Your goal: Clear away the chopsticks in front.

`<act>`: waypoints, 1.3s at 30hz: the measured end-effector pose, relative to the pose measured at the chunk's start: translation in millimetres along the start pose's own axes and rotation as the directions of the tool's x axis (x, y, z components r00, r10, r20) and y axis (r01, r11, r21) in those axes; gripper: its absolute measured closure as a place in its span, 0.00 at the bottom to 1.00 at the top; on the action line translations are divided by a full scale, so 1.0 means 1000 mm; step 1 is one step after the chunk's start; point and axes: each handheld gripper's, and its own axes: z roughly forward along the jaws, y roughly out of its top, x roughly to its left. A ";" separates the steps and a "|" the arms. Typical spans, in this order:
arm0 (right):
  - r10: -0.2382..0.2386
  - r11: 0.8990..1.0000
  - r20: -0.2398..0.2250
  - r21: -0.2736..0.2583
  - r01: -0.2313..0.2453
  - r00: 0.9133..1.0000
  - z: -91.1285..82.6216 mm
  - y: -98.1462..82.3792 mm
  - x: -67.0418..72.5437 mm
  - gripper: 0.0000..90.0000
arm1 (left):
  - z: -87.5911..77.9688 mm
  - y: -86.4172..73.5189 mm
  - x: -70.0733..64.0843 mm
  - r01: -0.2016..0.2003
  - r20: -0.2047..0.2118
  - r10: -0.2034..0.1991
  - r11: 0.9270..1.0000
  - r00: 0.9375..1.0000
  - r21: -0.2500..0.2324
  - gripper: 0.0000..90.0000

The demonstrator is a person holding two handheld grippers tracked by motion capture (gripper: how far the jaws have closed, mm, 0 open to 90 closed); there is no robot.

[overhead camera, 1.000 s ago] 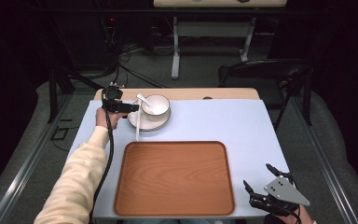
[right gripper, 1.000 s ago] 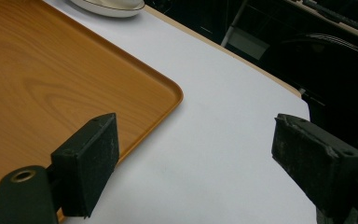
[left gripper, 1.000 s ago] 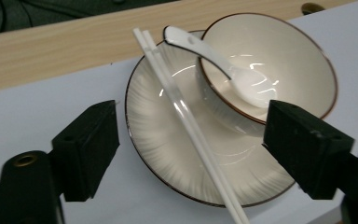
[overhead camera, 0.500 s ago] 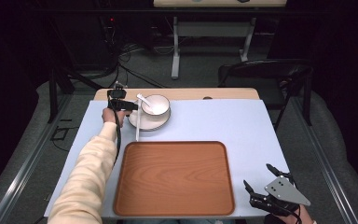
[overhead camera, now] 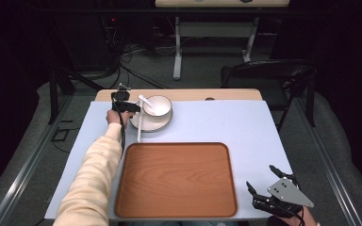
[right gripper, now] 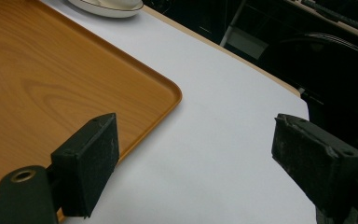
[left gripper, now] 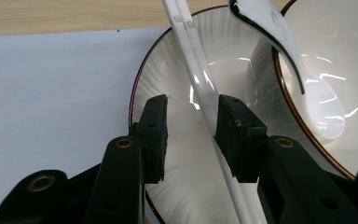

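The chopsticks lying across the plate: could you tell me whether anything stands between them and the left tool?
Nothing visible does. In the left gripper view the left tool already straddles the white chopsticks over the plate; its jaws have just been closing, with a gap still on one side. The spoon rests in the bowl alongside, clear.

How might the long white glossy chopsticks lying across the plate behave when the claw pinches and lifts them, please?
The long white glossy chopsticks look smooth and hard, so probably stiff but slippery. Being a loose thin pair resting on the ribbed white plate, one may well slide or roll free.
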 end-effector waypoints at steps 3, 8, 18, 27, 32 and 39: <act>-0.004 1.000 -0.001 0.001 0.004 1.000 0.000 0.000 0.000 0.16 | 0.002 0.001 -0.005 -0.012 -0.009 0.012 1.000 1.000 0.003 0.71; -0.002 1.000 -0.001 -0.002 0.002 1.000 0.000 0.000 0.000 0.16 | 0.005 0.000 -0.005 0.002 -0.020 -0.002 1.000 1.000 0.002 0.75; -0.001 1.000 0.000 -0.001 0.001 1.000 0.000 0.000 0.000 0.16 | 0.009 -0.001 0.002 0.037 -0.036 -0.037 0.999 0.999 0.009 0.82; 0.002 1.000 0.002 -0.002 -0.002 1.000 0.000 0.000 0.000 0.16 | 0.013 -0.002 0.001 0.055 -0.064 -0.054 0.998 0.996 0.016 0.87; 0.002 1.000 0.003 -0.004 -0.002 1.000 -0.001 0.000 0.000 0.16 | 0.015 -0.002 0.003 0.067 -0.076 -0.065 0.997 0.995 0.023 0.93; 0.002 1.000 0.004 -0.003 -0.002 1.000 -0.001 0.000 0.000 0.16 | 0.016 -0.001 0.003 0.059 -0.090 -0.056 0.998 0.994 0.031 0.93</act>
